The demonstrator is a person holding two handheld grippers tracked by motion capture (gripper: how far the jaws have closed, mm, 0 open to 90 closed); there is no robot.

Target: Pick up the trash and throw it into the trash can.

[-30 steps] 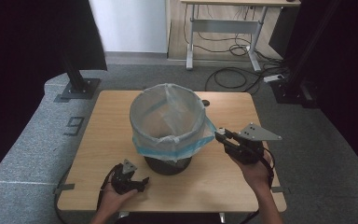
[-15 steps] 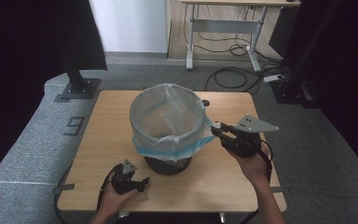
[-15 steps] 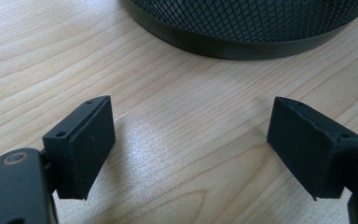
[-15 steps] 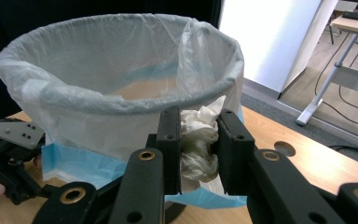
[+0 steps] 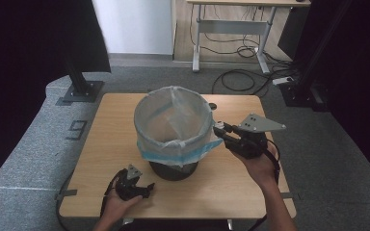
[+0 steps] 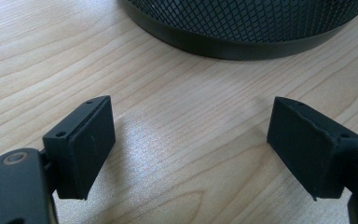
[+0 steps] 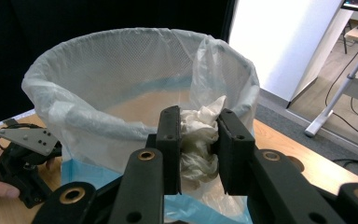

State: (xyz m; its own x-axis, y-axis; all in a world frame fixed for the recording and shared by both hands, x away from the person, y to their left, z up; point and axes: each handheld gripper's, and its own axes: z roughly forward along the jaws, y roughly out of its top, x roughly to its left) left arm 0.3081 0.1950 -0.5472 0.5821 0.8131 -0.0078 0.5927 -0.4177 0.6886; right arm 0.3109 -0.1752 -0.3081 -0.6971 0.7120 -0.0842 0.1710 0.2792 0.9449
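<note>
A black mesh bin (image 5: 174,171) lined with a translucent white bag (image 5: 171,120) with a blue hem stands mid-table. My right gripper (image 5: 218,129) is at the bin's right rim, level with it. In the right gripper view its jaws (image 7: 198,128) are shut on a crumpled white wad (image 7: 196,140) just outside the bag's rim (image 7: 135,46). I cannot tell whether the wad is part of the bag. My left gripper (image 5: 146,188) rests on the table in front of the bin. Its jaws (image 6: 191,135) stand open over bare wood, facing the bin's base (image 6: 242,39).
The wooden table (image 5: 270,192) has free room at its front right and along its left side. A small dark disc (image 5: 212,106) lies behind the bin. Beyond the table are a black stand base (image 5: 81,90), floor cables (image 5: 241,77) and a desk frame (image 5: 197,43).
My right gripper has risen and moved left toward the bin's rim, still shut on the wad. The left gripper has stayed put.
</note>
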